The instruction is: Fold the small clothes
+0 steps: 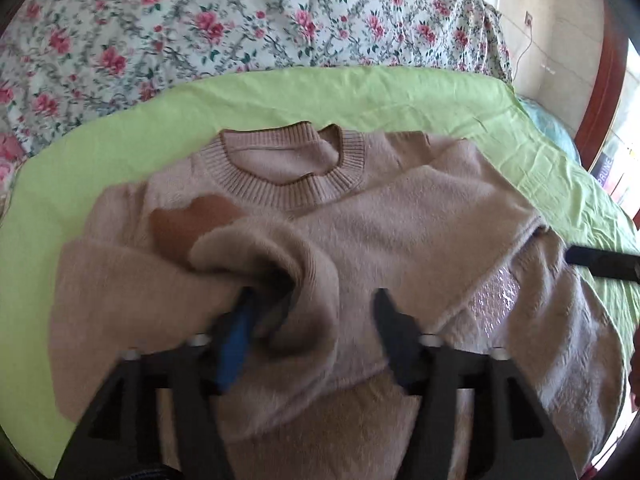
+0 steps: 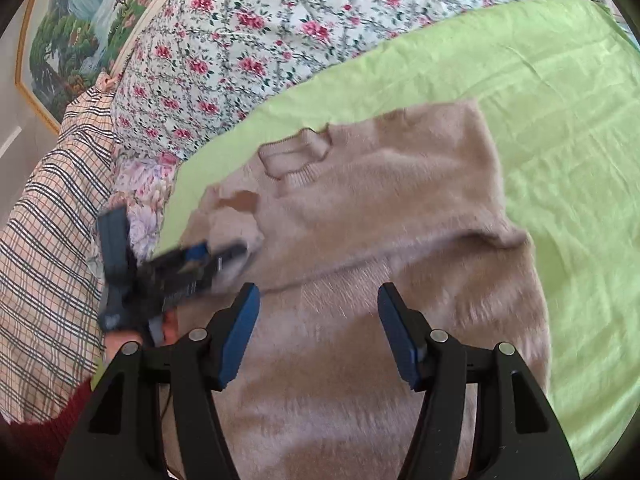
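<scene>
Two sleeves already laid in across the chest, so roughly the first half of the fold looks done. Nearest in the left wrist view, the left gripper (image 1: 316,320) has its jaws spread apart; the rolled cuff of the left sleeve (image 1: 260,264) bunches over its blue-padded finger (image 1: 236,344), draped on it rather than pinched, so I judge it as let go. The right gripper (image 2: 318,328) hovers low over the lower body of the garment, jaws apart, nothing between them.

The fuzzy beige knitted sweater (image 1: 360,224) lies face up on a wrinkled lime-green sheet (image 1: 500,120), ribbed round collar (image 1: 292,184) pointing away. A brown heart-shaped patch (image 1: 180,228) sits on the chest, half covered by the folded-in sleeve. The right sleeve (image 1: 472,200) crosses the front at a slant; its cuff area is messy. The hem end runs under both cameras and I cannot tell if it is straight.

Left to do, by my reading: flatten the bunched cuff, then fold the body bottom to top or in thirds. Beyond the sheet is a white quilt printed with pink roses (image 1: 200,20), a plaid cloth (image 2: 48,220) and a framed landscape painting (image 2: 80,20) at the far edge.
</scene>
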Demonstrator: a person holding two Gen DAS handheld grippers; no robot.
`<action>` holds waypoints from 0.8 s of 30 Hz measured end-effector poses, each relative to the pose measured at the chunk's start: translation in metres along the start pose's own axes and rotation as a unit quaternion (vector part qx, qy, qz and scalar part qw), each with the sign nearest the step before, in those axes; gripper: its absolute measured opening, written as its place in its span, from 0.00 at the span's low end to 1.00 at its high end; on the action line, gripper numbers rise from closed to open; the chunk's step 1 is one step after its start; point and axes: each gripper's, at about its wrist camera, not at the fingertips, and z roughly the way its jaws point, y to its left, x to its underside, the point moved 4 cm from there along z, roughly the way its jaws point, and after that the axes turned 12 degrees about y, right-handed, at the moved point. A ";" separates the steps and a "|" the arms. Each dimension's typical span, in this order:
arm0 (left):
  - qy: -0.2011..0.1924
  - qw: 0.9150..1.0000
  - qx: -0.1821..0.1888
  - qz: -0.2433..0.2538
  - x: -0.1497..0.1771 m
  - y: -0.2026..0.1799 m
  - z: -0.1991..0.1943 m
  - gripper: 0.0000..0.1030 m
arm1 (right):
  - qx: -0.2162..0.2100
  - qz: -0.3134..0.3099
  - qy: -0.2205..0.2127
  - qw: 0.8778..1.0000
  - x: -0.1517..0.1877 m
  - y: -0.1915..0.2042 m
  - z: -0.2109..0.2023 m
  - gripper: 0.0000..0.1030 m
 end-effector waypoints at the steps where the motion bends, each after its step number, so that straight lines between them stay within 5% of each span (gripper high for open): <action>1: -0.006 1.000 -0.005 -0.003 0.009 0.004 -0.007 0.71 | -0.002 -0.005 0.000 1.000 -0.005 0.004 0.004 0.61; 7: -0.004 0.998 -0.029 -0.048 0.064 0.046 -0.042 0.75 | -0.034 -0.060 0.044 0.997 -0.052 0.051 0.069 0.61; 10: 0.004 0.993 -0.076 -0.092 0.087 0.084 -0.047 0.75 | -0.039 -0.081 0.064 0.994 -0.076 0.073 0.103 0.61; 16: 0.040 0.978 -0.107 -0.173 0.106 0.146 -0.033 0.75 | -0.080 -0.061 0.136 0.986 -0.113 0.102 0.183 0.61; 18: 0.050 0.975 -0.102 -0.191 0.103 0.156 -0.024 0.76 | -0.095 -0.059 0.165 0.980 -0.110 0.108 0.200 0.53; 20: 0.049 0.973 -0.105 -0.200 0.095 0.159 -0.018 0.76 | -0.078 -0.079 0.168 0.980 -0.105 0.117 0.201 0.09; 24: 0.040 0.968 -0.120 -0.218 0.082 0.162 -0.015 0.74 | -0.083 -0.046 0.041 0.995 -0.120 0.092 0.126 0.09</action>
